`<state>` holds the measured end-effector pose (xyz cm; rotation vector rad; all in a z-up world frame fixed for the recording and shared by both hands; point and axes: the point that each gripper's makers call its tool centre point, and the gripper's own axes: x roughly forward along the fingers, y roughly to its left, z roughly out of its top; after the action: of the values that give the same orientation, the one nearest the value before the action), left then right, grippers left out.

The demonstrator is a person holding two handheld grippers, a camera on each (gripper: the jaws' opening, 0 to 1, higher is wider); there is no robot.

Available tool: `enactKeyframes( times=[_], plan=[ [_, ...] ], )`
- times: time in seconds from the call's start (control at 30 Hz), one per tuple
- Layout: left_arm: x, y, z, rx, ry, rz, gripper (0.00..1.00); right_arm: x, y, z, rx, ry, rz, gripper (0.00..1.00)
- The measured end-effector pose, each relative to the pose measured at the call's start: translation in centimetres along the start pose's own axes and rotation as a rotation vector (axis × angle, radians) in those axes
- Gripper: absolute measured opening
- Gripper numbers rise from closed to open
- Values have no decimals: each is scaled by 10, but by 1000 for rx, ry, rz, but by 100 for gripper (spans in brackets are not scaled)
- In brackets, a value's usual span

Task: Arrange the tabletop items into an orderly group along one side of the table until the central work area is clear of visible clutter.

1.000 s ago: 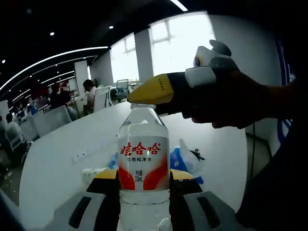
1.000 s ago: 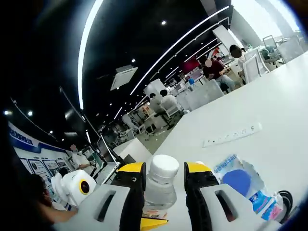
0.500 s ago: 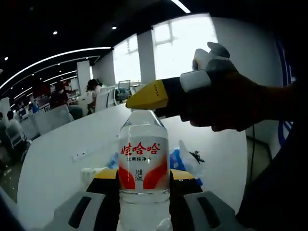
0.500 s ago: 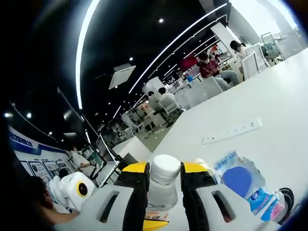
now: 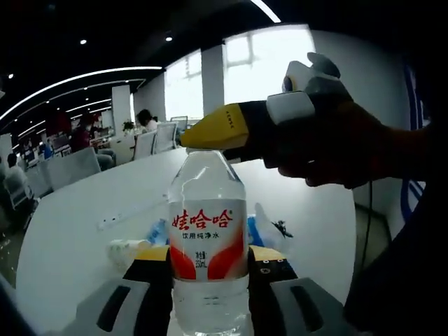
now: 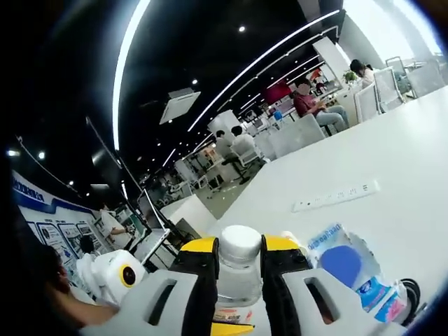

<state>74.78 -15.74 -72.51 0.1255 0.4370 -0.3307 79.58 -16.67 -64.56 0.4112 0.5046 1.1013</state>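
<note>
Bright window [image 5: 262, 63] glare, dark ceiling, strong fisheye bending at edges.

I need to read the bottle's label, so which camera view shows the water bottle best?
The left gripper view: the water bottle faces it with its red label readable. The right gripper view catches just its white cap and neck from above.

Right tool [image 6: 238, 255] now tight on bottle cap [image 6: 239, 244]

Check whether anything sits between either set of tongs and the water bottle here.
Nothing does. The left tongs already clamp the water bottle at its body, and the right tongs close on its white cap.
</note>
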Motion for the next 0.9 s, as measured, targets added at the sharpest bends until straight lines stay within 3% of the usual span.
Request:
enactKeyframes(
  times=[0.53,0.9],
  plan=[
    [7,-2,-15,-10,-5,6,41,4,16,-7,-139,41,26,14],
    [5,-2,-16,23,21,-47,40,6,20,-15,-229,76,60,14]
  ],
)
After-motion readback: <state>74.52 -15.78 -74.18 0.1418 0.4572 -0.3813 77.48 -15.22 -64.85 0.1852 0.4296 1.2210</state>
